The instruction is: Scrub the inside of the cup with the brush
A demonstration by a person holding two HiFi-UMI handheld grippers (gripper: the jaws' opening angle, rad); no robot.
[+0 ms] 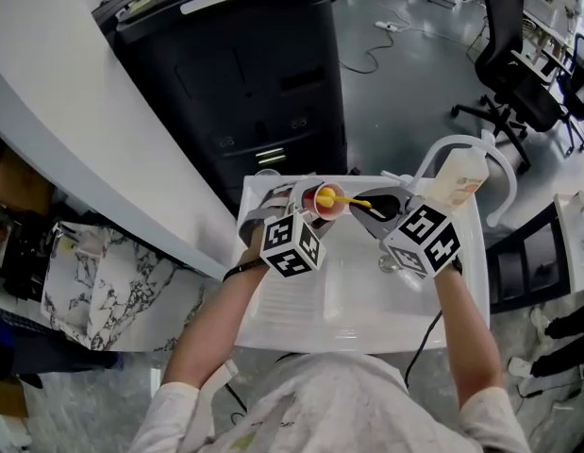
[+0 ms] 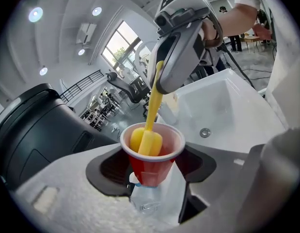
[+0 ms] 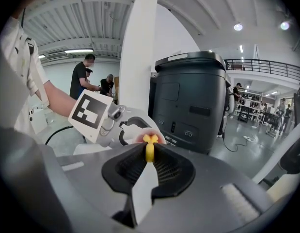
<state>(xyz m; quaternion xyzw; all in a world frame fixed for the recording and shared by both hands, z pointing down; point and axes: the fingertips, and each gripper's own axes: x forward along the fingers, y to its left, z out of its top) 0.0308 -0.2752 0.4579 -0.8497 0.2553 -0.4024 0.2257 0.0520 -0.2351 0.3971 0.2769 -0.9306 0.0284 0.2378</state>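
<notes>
Your left tongs (image 1: 308, 208) pinch the red cup (image 2: 152, 168) by its sides, one pad on each flank, with the mouth tilted toward your right tongs (image 1: 369, 205). Those are pressed together on the thin yellow handle of the brush (image 2: 147, 141), the handle running straight out from between the jaw tips. The brush's sponge head sits inside the cup, below the rim and against the wall on the left pad's side. Both tongs meet above the far end of the white sink (image 1: 362, 295), tips nearly touching across the cup. Below your right tongs lies the drain (image 1: 391, 265). Just beyond them stands a soap bottle (image 1: 454, 181) under the curved tap (image 1: 458, 143). Beyond your left tongs rises a big black bin (image 1: 237, 75).
</notes>
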